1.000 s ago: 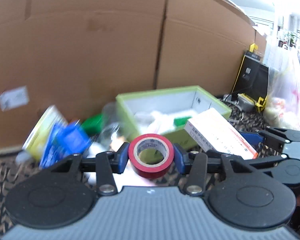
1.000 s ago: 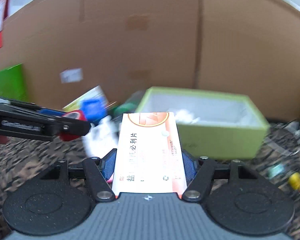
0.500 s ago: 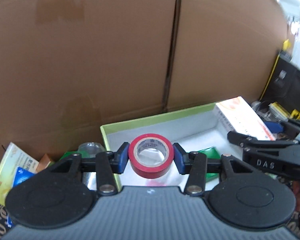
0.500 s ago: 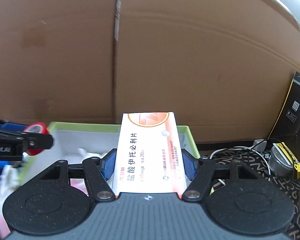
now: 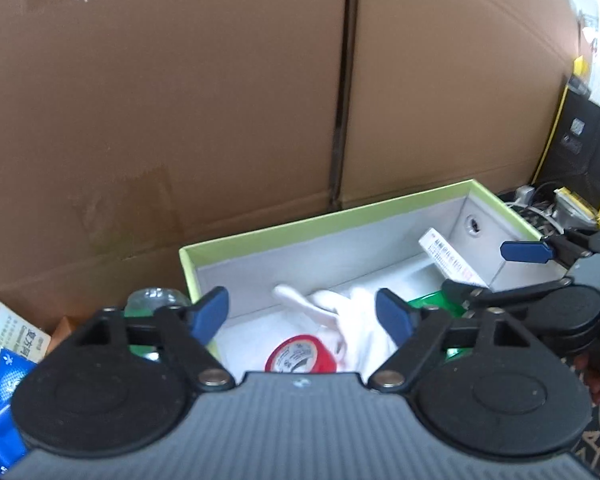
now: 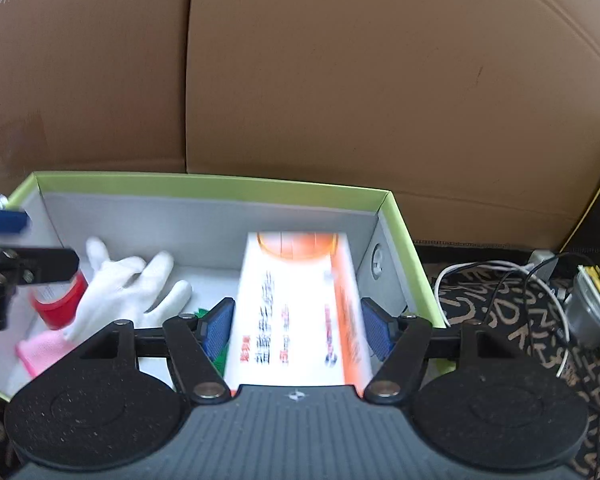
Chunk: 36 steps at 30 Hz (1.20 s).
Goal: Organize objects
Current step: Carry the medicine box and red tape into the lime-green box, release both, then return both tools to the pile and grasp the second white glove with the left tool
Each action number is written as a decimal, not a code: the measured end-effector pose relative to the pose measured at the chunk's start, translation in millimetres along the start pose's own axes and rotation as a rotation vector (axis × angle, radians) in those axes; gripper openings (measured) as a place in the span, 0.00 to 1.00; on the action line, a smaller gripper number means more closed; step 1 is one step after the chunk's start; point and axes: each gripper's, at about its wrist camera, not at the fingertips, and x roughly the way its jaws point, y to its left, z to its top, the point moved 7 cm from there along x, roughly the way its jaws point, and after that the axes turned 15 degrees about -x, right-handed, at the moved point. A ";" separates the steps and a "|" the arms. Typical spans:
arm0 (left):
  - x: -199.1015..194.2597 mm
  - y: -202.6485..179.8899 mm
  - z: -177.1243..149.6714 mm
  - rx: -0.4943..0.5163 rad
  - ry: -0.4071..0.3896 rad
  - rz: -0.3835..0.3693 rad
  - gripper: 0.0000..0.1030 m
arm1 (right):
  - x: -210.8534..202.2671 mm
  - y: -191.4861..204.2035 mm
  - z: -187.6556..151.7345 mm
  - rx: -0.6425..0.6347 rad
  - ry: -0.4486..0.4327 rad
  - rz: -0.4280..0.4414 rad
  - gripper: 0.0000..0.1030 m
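While my left gripper [image 5: 302, 314] hangs over the green box [image 5: 328, 222], its jaws have just been opening and now stand wide, holding nothing; the red tape [image 5: 300, 354] lies below them in the box at six o'clock, against the white glove [image 5: 340, 308]. My right gripper [image 6: 296, 326] has also been opening; its pads sit just off the carton [image 6: 296, 308], which looks blurred and loose, so I judge it released into the box's three o'clock end. The risk: that carton may land tilted on the green packet [image 5: 428, 304] or lean against the wall, and the tape may roll once it settles.
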 end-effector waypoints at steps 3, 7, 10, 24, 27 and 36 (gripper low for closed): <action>-16.3 1.8 2.2 -0.022 -0.040 -0.019 1.00 | -6.9 1.5 1.3 -0.045 -0.004 -0.028 0.79; -45.0 1.3 5.2 -0.032 -0.078 -0.049 1.00 | -37.2 -2.1 9.9 -0.047 -0.078 -0.047 0.80; -78.2 -1.3 2.6 -0.052 -0.101 -0.083 1.00 | -71.2 -3.4 14.3 -0.035 -0.151 -0.062 0.83; -206.2 70.6 -60.4 -0.190 -0.207 0.031 1.00 | -176.3 57.4 -14.0 0.053 -0.363 0.084 0.89; -208.2 92.7 -87.0 -0.240 -0.160 0.054 1.00 | -179.7 82.0 -27.8 0.059 -0.328 0.136 0.89; -207.3 148.7 -142.3 -0.329 -0.062 0.146 1.00 | -162.6 159.5 -56.1 0.067 -0.239 0.293 0.89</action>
